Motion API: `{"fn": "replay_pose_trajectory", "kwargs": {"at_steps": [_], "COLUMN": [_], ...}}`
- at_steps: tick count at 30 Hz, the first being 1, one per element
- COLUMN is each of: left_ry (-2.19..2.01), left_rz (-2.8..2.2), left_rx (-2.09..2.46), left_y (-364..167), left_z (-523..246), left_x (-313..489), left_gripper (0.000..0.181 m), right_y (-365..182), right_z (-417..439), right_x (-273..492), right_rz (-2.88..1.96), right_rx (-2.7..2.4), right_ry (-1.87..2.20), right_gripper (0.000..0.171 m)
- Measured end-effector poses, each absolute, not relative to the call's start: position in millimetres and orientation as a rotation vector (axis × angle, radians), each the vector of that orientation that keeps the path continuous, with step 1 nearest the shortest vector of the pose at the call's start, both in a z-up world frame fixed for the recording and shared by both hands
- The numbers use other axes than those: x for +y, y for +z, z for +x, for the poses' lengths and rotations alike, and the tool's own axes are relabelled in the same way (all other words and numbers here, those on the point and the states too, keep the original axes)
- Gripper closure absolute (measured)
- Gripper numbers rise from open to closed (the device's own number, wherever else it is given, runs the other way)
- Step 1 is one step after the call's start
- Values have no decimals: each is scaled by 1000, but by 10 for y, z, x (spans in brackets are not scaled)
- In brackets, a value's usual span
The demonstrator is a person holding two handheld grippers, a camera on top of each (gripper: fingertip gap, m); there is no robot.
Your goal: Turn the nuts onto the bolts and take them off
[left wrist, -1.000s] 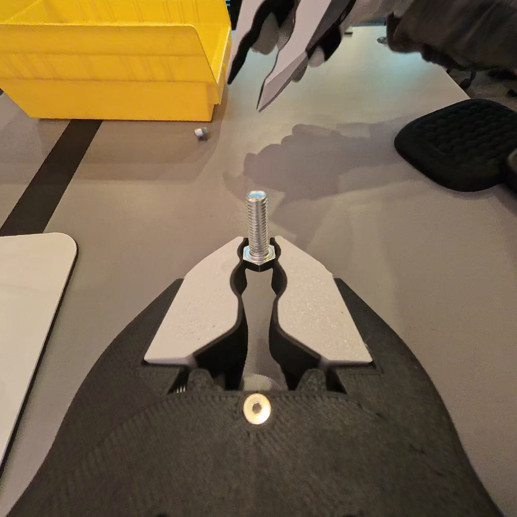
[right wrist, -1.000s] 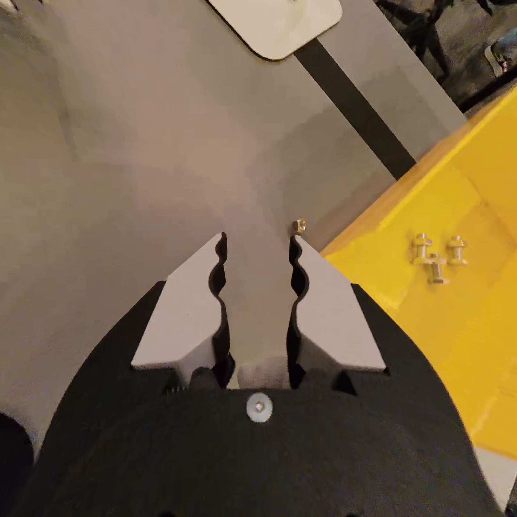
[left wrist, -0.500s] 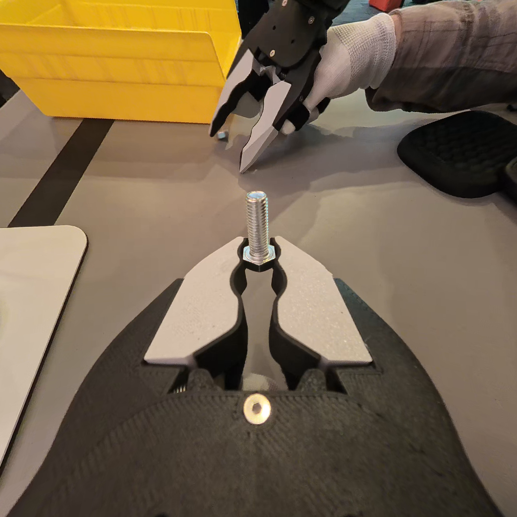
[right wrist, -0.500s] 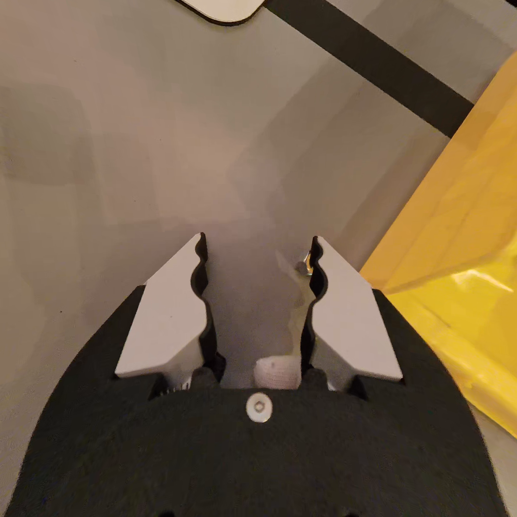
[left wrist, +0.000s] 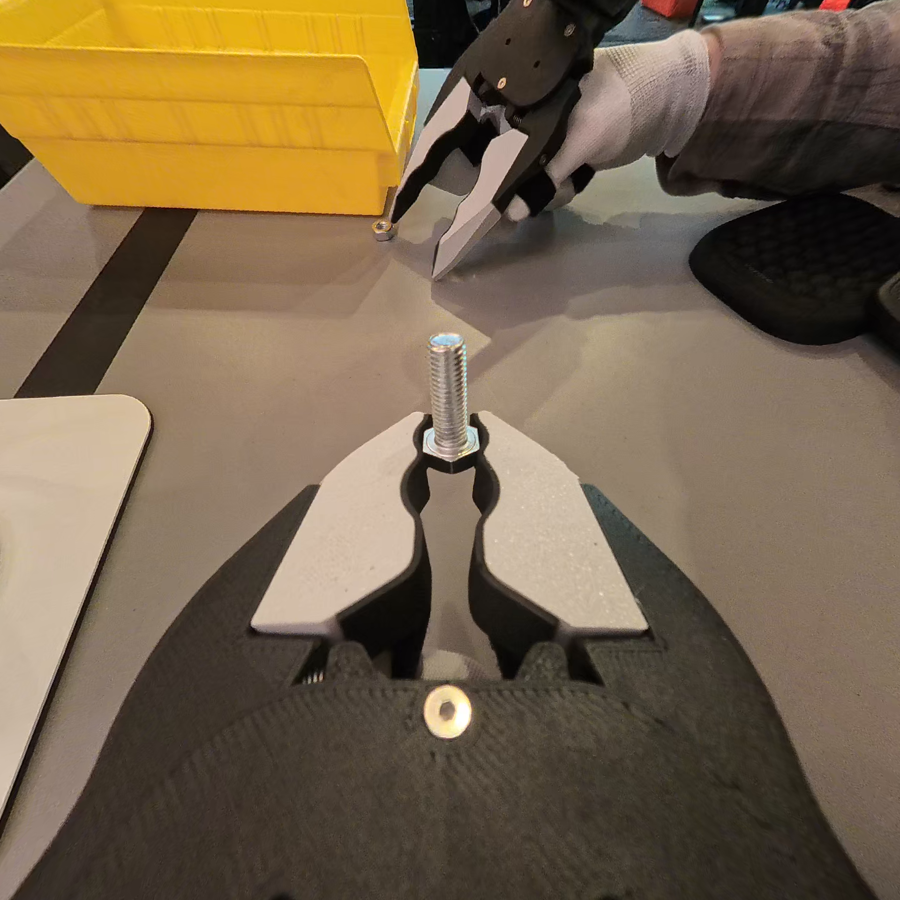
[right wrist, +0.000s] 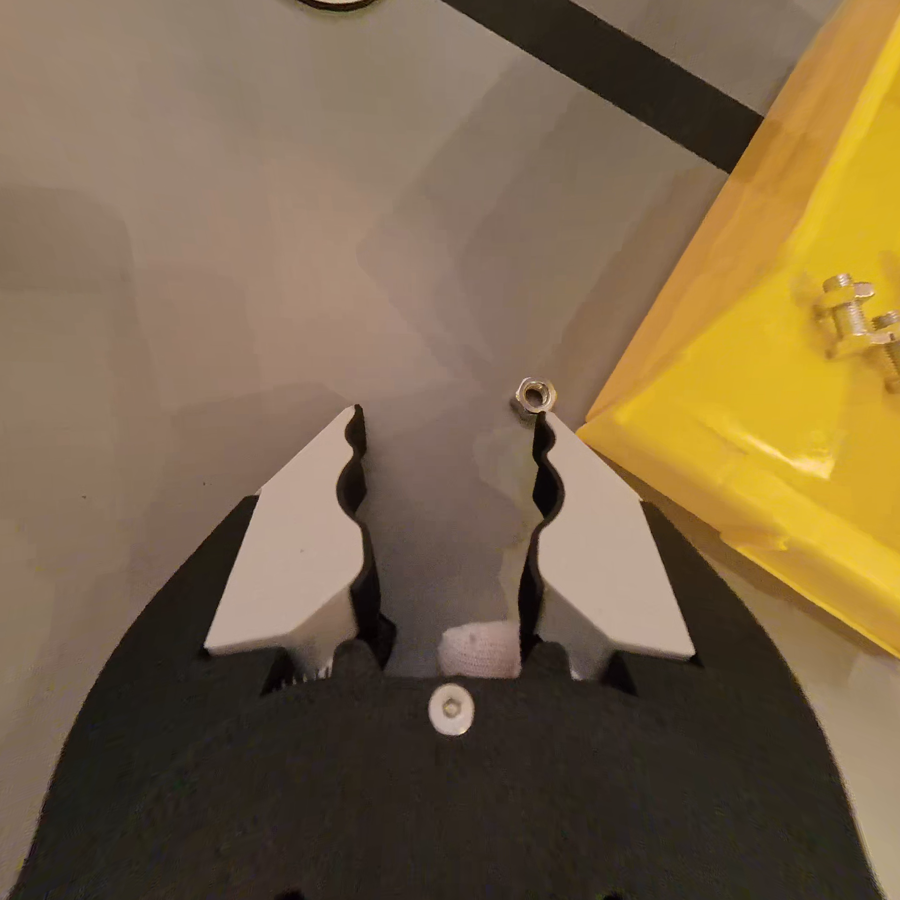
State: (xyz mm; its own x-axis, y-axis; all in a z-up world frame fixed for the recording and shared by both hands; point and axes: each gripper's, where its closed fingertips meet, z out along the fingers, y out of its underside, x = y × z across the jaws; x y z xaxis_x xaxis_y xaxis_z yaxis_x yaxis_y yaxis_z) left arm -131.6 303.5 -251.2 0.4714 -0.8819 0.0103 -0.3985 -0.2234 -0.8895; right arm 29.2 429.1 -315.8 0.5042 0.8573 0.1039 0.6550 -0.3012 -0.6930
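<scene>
My left gripper (left wrist: 450, 440) is shut on the hex head of a silver bolt (left wrist: 447, 389), which stands upright with its thread pointing up. A loose silver nut (left wrist: 384, 230) lies on the grey table by the corner of the yellow bin; it also shows in the right wrist view (right wrist: 534, 390). My right gripper (right wrist: 448, 419) is open and empty, low over the table, with its right fingertip (right wrist: 543, 419) right at the nut. The right gripper also shows in the left wrist view (left wrist: 419, 238), held by a white-gloved hand.
A yellow bin (left wrist: 204, 121) stands at the back left and holds several bolts with nuts (right wrist: 857, 326). A white board (left wrist: 63, 511) lies at the left. A black strip (left wrist: 102, 302) crosses the table. A black pad (left wrist: 803, 272) lies at the right. Across from one pair of fingers to the other is roughly 20 centimetres.
My right gripper has come down towards the table and closer to the loose nut, and its jaws have opened wider. My left gripper has held the bolt still.
</scene>
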Motion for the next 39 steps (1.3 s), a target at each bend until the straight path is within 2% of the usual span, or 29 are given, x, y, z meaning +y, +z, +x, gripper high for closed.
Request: {"fn": "replay_pose_trajectory", "kwargs": {"at_steps": [9,13,16,25,29,32,36,39], "left_ry": [-676,-676,-674,-575,-523,-495,-486,-510], "left_rz": [-1819,-1819,-1820,-1835,-1891,-1912,-1930,-1901], "left_rx": [1078,1074,1064,1016,977,923,897,878], "left_y": [-2516,-2507,-2494,-2321,-2332,-2447,-2592,-2517], "left_z": [-1328,-1344,-1378,-1639,-1756,-1839,-1909,-1909], "left_x": [3038,3037,3037,3024,2884,2799,2814,2831], "left_gripper": [167,167,167,167,167,167,167,167], "right_y": [-3140,-3166,-3156,-3140,-3141,-3078,-2957,-3057], "right_z": [177,164,132,-860,-1262,-1363,-1382,-1355], "right_x": [4326,4265,4077,2637,2282,2227,2405,2564], "right_rz": [-2021,-2050,-2064,-1832,-1722,-1630,-1569,-1566], "right_rx": [-1254,-1281,-1322,-1795,-1936,-2004,-2021,-2091], "right_ry": [399,445,513,755,798,771,720,598], "right_gripper": [96,109,111,118,123,123,136,144]}}
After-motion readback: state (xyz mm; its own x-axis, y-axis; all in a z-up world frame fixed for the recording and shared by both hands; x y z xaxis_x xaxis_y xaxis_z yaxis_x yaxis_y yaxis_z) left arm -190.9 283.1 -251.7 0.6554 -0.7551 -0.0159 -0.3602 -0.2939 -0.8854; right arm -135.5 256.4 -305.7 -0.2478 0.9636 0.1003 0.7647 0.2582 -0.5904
